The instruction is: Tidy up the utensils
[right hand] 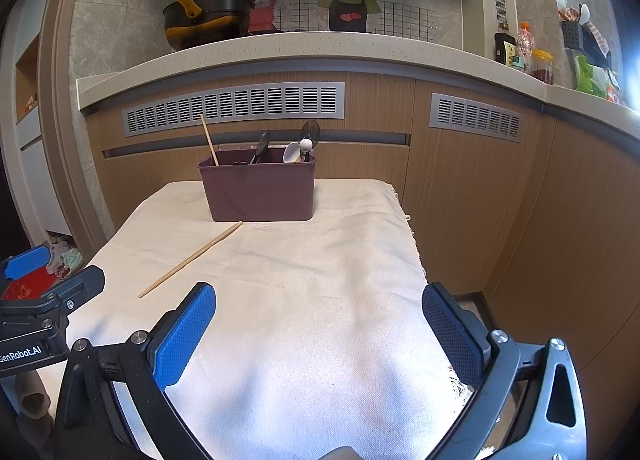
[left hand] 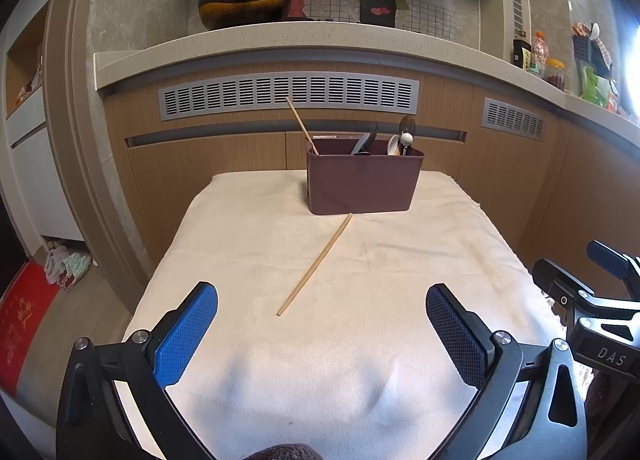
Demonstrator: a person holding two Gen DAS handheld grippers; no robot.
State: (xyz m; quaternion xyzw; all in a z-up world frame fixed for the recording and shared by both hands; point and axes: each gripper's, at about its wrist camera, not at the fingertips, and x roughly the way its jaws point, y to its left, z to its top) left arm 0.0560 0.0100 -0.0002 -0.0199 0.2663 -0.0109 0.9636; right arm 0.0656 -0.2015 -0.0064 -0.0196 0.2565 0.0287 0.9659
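Note:
A wooden chopstick (left hand: 315, 263) lies diagonally on the cream cloth, its far end by the front of a maroon utensil holder (left hand: 363, 184). The holder (right hand: 260, 192) stands at the table's far end with a second chopstick (left hand: 302, 125) leaning out at its left, plus dark and white spoons (left hand: 404, 140). My left gripper (left hand: 322, 334) is open and empty, low over the cloth, just short of the loose chopstick's near tip. My right gripper (right hand: 318, 334) is open and empty, to the right of the loose chopstick (right hand: 191, 259).
The cloth-covered table (left hand: 400, 300) stands before wooden cabinets with grey vents (left hand: 288, 94). A countertop above carries a black wok (left hand: 244, 0) and bottles and jars (left hand: 540, 56). The cloth's fringed right edge (right hand: 416, 244) drops to the floor. A red mat (left hand: 24, 316) lies at the left.

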